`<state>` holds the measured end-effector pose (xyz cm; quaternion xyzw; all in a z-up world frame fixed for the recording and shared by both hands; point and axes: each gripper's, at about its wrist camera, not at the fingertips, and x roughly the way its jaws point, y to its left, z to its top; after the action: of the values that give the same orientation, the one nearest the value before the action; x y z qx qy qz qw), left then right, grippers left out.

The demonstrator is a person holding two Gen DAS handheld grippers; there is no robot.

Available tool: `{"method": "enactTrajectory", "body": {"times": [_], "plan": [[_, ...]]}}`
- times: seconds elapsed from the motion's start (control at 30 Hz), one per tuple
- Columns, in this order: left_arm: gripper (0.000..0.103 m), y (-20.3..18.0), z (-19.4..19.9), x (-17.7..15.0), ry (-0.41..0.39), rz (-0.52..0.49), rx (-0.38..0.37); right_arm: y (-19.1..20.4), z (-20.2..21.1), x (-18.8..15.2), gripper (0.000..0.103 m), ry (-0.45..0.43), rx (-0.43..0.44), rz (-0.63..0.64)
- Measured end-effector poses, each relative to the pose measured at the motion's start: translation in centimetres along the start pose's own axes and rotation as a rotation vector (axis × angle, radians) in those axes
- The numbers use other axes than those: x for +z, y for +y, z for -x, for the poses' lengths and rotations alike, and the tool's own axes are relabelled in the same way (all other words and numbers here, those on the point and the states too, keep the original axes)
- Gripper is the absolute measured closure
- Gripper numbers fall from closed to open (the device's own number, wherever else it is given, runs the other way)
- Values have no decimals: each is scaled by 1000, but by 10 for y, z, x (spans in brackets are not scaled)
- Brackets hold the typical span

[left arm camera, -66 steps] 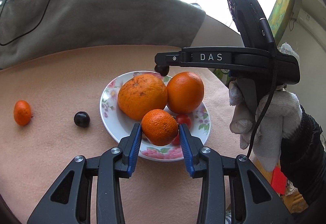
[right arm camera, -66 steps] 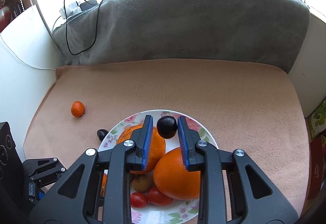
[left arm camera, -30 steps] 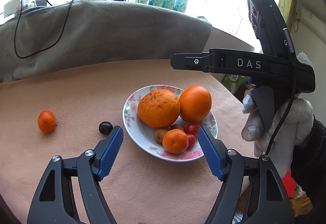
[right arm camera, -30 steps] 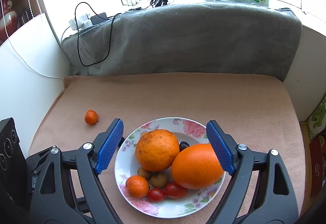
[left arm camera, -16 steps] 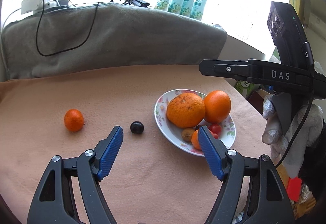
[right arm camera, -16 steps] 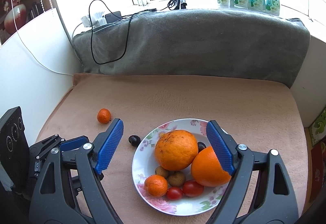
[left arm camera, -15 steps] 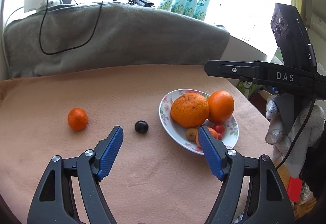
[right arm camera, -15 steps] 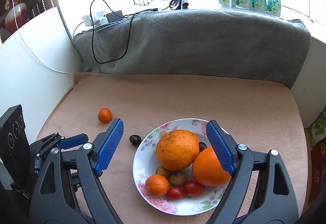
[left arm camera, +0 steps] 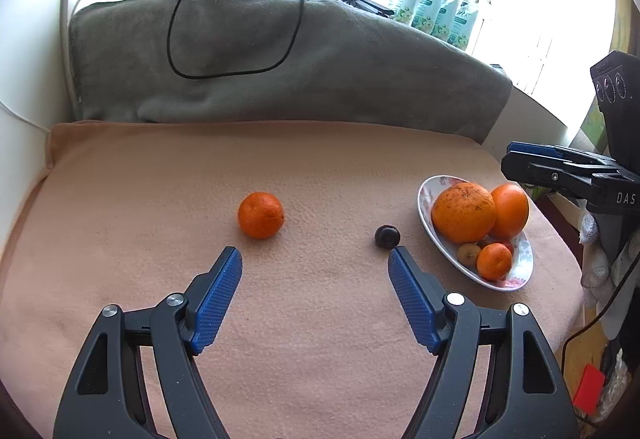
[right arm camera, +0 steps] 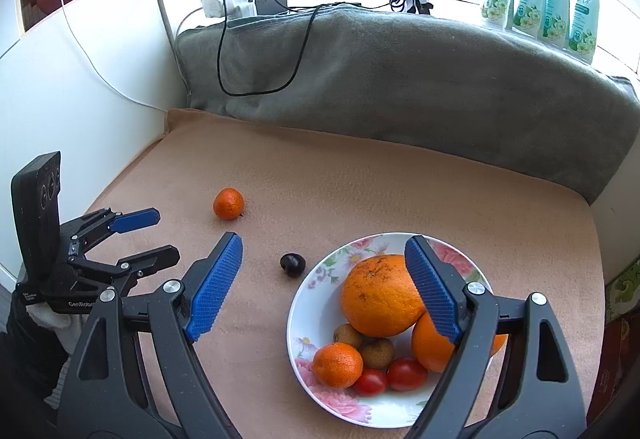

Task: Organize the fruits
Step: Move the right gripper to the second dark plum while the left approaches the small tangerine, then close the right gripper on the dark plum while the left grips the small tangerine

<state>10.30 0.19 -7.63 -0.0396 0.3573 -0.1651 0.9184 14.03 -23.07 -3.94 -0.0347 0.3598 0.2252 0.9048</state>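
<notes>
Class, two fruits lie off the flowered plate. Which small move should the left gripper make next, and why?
Probably ease the left gripper forward and down around the small orange tangerine. Its jaws stand open and empty, the tangerine lies just ahead on the peach cloth, and it and the dark round plum are the only fruits off the flowered white plate.

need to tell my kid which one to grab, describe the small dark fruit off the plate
Find the flowered plate on the peach blanket. On the blanket beside its rim lies a small dark fruit. It is near-black, unlike the orange mandarin farther away.
</notes>
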Motion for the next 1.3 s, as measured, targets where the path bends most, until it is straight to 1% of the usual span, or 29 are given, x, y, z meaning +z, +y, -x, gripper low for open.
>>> {"method": "enactTrajectory", "body": {"times": [0.2,0.23,0.33,0.43,0.47,0.53,0.57,0.67,0.7,0.73,0.77,1.0,1.03,1.13,1.3], "plan": [[27,16,-7,3,8,26,4,24,-14,3,17,57,27,132],[27,18,-9,3,10,33,1,28,-17,3,19,67,29,155],[28,24,-12,4,13,52,-9,36,-29,3,33,116,40,203],[28,29,-17,7,19,60,-16,42,-43,1,40,162,58,235],[28,30,-19,7,22,62,-18,43,-47,0,45,177,58,245],[33,32,-23,9,30,67,-22,44,-57,-1,53,211,65,256],[34,34,-26,9,35,71,-25,45,-62,-1,55,226,71,258],[35,38,-32,9,46,84,-34,47,-74,-1,57,263,79,279],[36,39,-34,9,50,87,-35,49,-78,0,58,275,78,291],[40,40,-36,9,54,90,-36,51,-82,1,61,289,80,304],[41,41,-38,9,58,91,-38,53,-85,1,64,302,81,317],[42,46,-45,12,65,100,-38,62,-109,0,65,387,64,399],[42,47,-46,13,66,101,-38,62,-113,0,67,397,61,406],[42,49,-50,15,70,102,-37,63,-121,0,70,419,52,418],[42,50,-57,18,81,105,-45,64,-133,-1,70,445,37,432]]}}
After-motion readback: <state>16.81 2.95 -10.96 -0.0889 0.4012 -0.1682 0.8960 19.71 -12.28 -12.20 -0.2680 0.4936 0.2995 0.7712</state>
